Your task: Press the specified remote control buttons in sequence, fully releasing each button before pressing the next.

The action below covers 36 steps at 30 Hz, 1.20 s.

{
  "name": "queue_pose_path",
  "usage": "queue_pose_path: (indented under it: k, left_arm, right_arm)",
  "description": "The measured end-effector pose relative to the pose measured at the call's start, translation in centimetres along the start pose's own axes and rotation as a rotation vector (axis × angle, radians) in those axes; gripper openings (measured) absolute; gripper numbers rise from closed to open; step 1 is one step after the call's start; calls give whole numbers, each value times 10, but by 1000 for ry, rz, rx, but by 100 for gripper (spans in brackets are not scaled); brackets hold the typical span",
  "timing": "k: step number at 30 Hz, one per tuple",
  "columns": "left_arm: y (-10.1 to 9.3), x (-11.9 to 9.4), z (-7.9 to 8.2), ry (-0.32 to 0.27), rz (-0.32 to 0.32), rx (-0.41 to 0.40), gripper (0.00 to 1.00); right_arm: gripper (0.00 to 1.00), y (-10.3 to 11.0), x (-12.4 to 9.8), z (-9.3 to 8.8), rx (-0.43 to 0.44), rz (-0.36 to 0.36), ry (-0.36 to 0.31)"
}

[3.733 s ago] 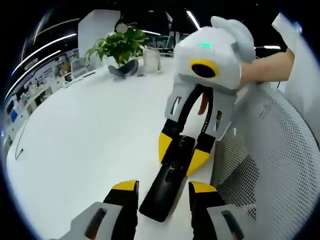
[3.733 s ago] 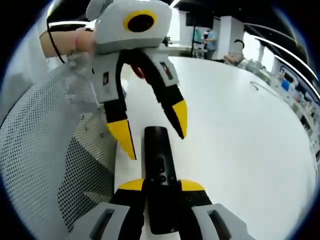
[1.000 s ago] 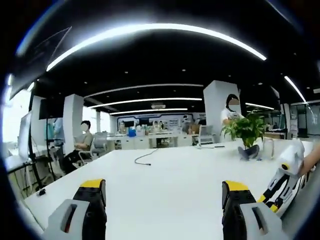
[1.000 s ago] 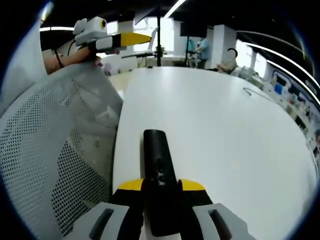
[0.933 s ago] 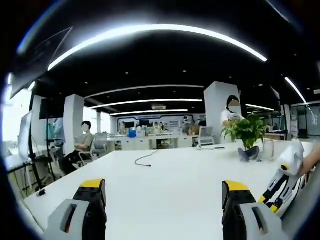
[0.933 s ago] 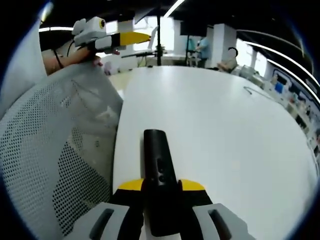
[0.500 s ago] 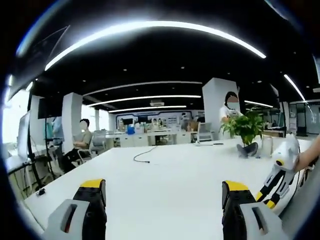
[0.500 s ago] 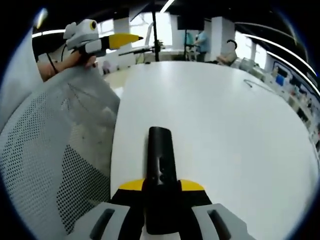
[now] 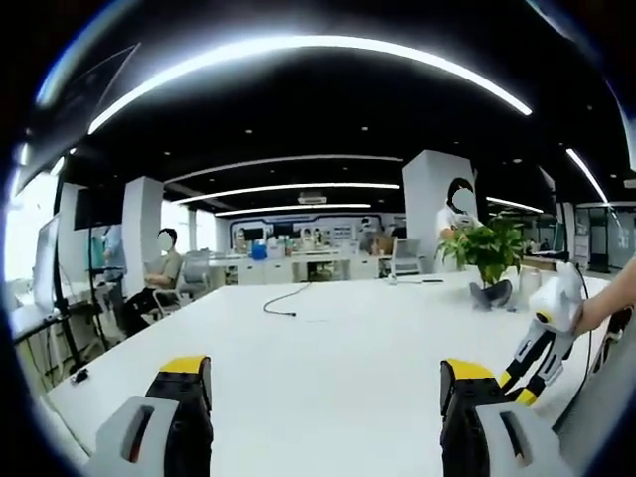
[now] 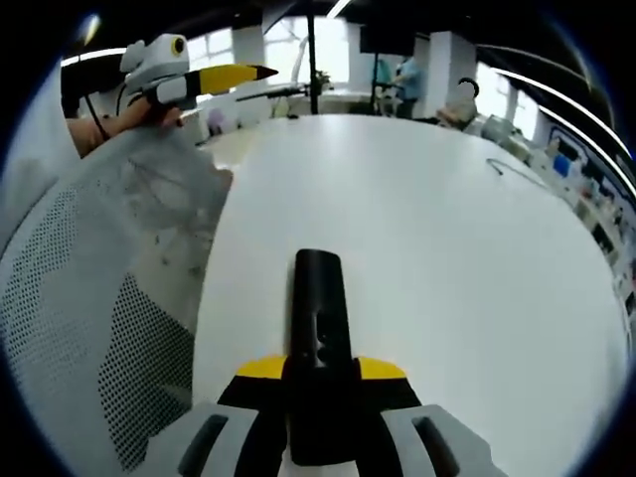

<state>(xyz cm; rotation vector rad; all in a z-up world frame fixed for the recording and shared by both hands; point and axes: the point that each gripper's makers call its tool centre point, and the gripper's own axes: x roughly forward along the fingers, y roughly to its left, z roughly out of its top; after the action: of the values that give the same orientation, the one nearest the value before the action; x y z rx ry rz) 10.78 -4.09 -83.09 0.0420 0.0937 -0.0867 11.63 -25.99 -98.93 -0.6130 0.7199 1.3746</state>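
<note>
Right now your right gripper is clamped on the slim black remote control, which juts forward over the white round table. Your left gripper is raised, jaws wide apart and holding nothing.

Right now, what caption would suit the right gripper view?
Right gripper holds a black remote over the white table; left gripper raised beyond.

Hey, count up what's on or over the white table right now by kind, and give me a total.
Black remote control: 1
Tongs: 2, left tongs and right tongs
Potted plant: 1
Loose cable: 1
Total: 5
</note>
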Motion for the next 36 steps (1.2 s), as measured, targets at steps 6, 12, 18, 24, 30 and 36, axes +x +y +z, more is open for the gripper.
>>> queue_pose_path:
  k: [6,12,18,24,30,36]
  left_arm:
    - [-2,0,-2,8,-9,-8,99]
    - [2,-1,3,-16,6,-38,100]
    - [0,0,0,2,-4,-27,100]
    - [4,0,-5,26,22,-16,99]
    - [2,0,-6,33,10,-14,98]
    - [6,0,-8,49,32,-16,97]
  right_arm:
    - [21,-13,-1,-2,-15,-17,17]
    - [21,-25,-2,-2,-18,-25,30]
    - [21,-35,-1,0,-17,-28,36]
    - [21,-45,0,1,-5,-37,37]
    - [21,-53,0,1,-1,-41,41]
    - [21,-59,0,1,0,-44,44]
